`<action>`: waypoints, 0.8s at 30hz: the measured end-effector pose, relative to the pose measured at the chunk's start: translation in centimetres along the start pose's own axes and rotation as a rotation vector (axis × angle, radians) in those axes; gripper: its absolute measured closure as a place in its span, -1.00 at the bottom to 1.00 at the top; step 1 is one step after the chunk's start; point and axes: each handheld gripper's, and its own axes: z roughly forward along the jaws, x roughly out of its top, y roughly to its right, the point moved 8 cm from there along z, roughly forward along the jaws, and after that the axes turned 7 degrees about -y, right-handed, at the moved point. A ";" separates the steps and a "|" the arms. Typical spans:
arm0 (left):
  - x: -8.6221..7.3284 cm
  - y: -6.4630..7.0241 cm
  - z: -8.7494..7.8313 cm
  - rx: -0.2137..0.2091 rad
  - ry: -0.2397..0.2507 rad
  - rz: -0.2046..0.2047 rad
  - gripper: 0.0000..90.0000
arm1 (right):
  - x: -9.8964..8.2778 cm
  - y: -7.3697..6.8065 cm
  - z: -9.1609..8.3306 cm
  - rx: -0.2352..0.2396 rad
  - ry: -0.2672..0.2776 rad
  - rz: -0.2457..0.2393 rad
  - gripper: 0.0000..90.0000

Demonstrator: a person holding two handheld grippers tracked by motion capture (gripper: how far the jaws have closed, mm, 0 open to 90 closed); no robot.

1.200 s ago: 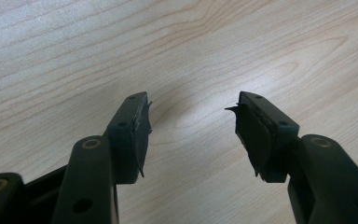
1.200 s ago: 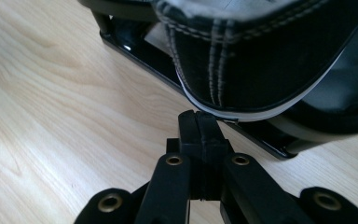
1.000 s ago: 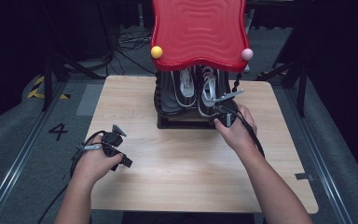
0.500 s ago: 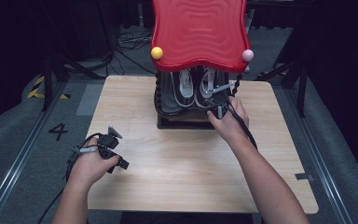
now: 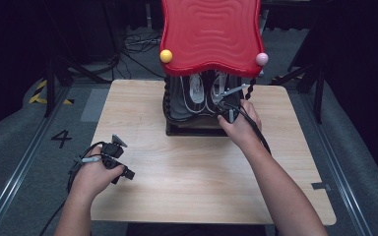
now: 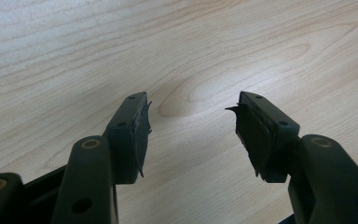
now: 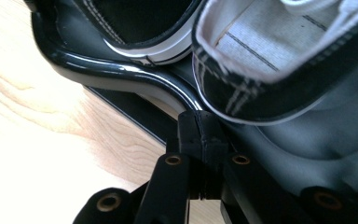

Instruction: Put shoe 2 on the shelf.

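Note:
A pair of black-and-white sneakers (image 5: 204,91) sits heels toward me on the black shelf (image 5: 192,129) of a small rack under a wavy red top (image 5: 210,34). My right gripper (image 5: 226,107) is shut with nothing between its jaws. Its tips (image 7: 200,120) rest against the shelf's glossy rim (image 7: 121,70), just below the heel of the right-hand sneaker (image 7: 270,84). The other sneaker (image 7: 135,23) lies beside it. My left gripper (image 5: 124,172) hovers low over the table's near left part. It stands open (image 6: 191,106) over bare wood.
The wooden table (image 5: 187,196) has free room in front of the rack and to both sides. A yellow ball (image 5: 166,55) and a pink ball (image 5: 261,59) cap the rack's front posts. Cables and stand legs (image 5: 128,49) lie on the floor beyond.
My right hand has pushed forward from in front of the rack to the shelf's edge by the right sneaker's heel, then held still. The left hand has stayed about where it was.

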 end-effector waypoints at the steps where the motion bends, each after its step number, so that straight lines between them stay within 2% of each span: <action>1: 0.1 0.0 -0.1 0.001 0.003 -0.002 0.00 | -0.2 0.0 -0.3 0.006 0.004 -0.001 0.99; 5: 0.5 0.3 -0.3 -0.001 0.013 0.013 0.00 | -1.0 -0.2 -1.8 0.026 0.011 -0.025 0.77; 6: 0.6 0.3 -0.4 -0.002 0.014 0.022 -0.01 | -1.6 -0.2 -2.8 0.052 0.012 -0.023 0.64; 7: 0.7 0.4 -0.5 -0.004 0.020 0.025 -0.01 | -1.6 -0.2 -2.8 0.052 0.012 -0.023 0.64; 9: 0.9 0.5 -0.7 0.002 0.037 0.042 -0.02 | -2.3 0.0 -3.9 0.067 0.029 -0.022 0.56; 15: 1.1 0.6 -0.9 0.004 0.046 0.056 -0.05 | -5.3 1.3 -6.3 0.067 0.030 -0.008 0.31; 18: 1.3 0.7 -1.1 0.003 0.057 0.064 -0.05 | -6.9 2.1 -7.1 0.059 0.016 -0.012 0.28; 24: 1.5 0.6 -1.1 -0.004 0.068 0.089 -0.08 | -10.2 3.9 -8.4 0.067 -0.011 0.019 0.15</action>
